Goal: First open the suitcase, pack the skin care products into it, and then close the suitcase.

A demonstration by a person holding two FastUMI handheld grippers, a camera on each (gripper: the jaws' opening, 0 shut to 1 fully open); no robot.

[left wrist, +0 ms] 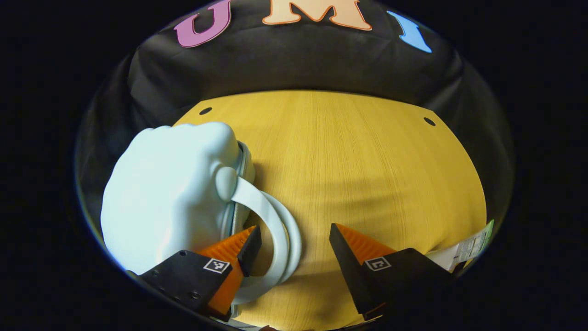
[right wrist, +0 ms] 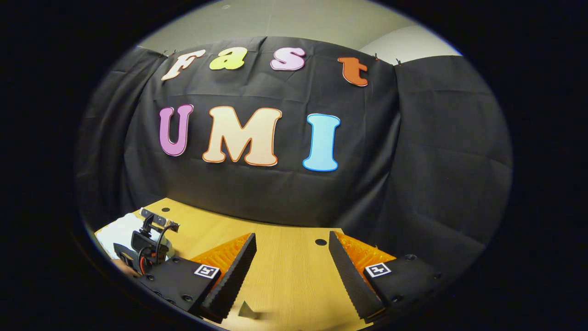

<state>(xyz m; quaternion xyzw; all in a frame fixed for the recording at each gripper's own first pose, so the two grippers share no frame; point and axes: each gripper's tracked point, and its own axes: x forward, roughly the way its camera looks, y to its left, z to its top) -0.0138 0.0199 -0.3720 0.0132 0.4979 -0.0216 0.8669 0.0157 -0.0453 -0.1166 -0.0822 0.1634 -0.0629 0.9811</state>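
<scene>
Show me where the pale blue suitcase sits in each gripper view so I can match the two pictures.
Left gripper view: the suitcase lies at lower left on the wooden table, its looped handle beside the left gripper fingers.
Right gripper view: a pale shape at far lower left, behind the other gripper, is probably the suitcase.
Shared landmark: the dark holes in the table top.

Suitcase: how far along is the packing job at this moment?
Done: nothing visible; the pale blue suitcase lies shut on the wooden table. In hand: the left gripper, open, sits at its handle, one finger beside the loop. The right gripper is open over bare table. Left: opening, packing, closing.
</scene>
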